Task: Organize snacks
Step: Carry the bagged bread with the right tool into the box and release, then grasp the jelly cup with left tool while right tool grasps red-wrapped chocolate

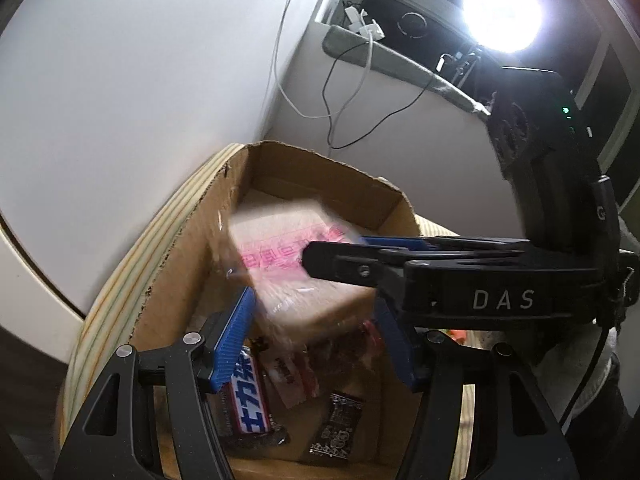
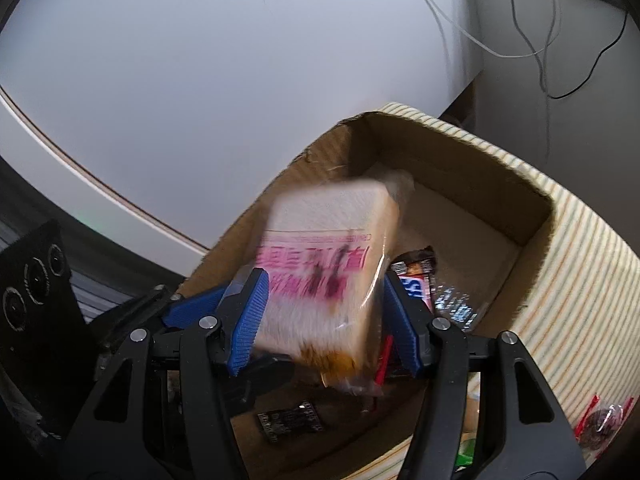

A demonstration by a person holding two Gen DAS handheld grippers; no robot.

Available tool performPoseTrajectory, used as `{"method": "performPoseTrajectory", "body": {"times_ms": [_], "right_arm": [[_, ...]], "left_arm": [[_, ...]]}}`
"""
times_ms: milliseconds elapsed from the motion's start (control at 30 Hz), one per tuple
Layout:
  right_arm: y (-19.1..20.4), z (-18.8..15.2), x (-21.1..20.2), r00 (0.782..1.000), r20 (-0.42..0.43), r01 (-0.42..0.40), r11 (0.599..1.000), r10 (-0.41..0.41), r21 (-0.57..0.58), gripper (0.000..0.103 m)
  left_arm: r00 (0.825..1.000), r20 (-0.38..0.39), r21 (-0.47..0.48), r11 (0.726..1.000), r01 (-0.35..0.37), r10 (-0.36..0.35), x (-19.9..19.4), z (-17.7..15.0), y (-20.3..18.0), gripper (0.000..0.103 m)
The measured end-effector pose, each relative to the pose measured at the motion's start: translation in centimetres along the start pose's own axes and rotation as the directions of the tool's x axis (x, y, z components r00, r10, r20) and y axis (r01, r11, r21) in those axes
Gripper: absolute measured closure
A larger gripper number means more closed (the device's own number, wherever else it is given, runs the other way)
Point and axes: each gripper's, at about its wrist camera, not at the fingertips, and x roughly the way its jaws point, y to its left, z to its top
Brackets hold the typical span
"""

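A wrapped bread sandwich with pink print [image 1: 296, 268] [image 2: 332, 276] is blurred, above the open cardboard box [image 1: 180, 256] [image 2: 460, 168]. My right gripper [image 2: 324, 320] has its blue pads on both sides of the sandwich; in the left wrist view it [image 1: 340, 258] comes in from the right. My left gripper [image 1: 316, 344] is open just under the sandwich, its pads apart from it. Several wrapped snack bars [image 1: 250, 400] [image 2: 416, 280] lie on the box floor.
The box stands on a striped cloth [image 1: 116, 276] [image 2: 560, 264] next to a white wall. Cables [image 1: 344, 92] hang behind. A bright lamp [image 1: 502, 12] glares at top right. More snacks [image 2: 604, 420] lie outside the box at right.
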Motion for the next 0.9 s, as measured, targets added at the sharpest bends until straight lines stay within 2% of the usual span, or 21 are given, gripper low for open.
{"method": "performPoseTrajectory", "body": {"times_ms": [133,400,567,733,900], "right_arm": [[-0.5,-0.3,-0.7,1.0,0.014,0.016,1.0,-0.016,0.014,0.033],[-0.8,-1.0,-3.2,0.998,0.057,0.037,0.999,-0.037,0.01,0.033],[-1.3,-2.5,-6.2,0.992,0.098,0.082,0.997,-0.08,-0.009,0.033],[-3.2,-5.3,-10.0,0.98,0.14,0.141,0.99,-0.141,0.003,0.033],[-6.2,-8.3,-13.6,0.955,0.182,0.228,0.972,-0.233,0.048,0.033]], "left_arm": [[1.0,0.001,0.009,1.0,-0.01,0.01,-0.2,-0.2,-0.4,0.042],[0.999,0.044,0.007,1.0,-0.019,0.018,-2.2,-0.8,-0.9,0.042],[0.996,0.084,0.04,0.999,0.0,-0.003,-4.2,-2.1,-2.7,0.042],[0.994,0.1,0.087,0.996,0.031,-0.04,-4.7,-3.3,-5.5,0.042],[0.991,0.093,0.136,0.987,0.083,-0.096,-4.8,-4.7,-8.5,0.042]]}}
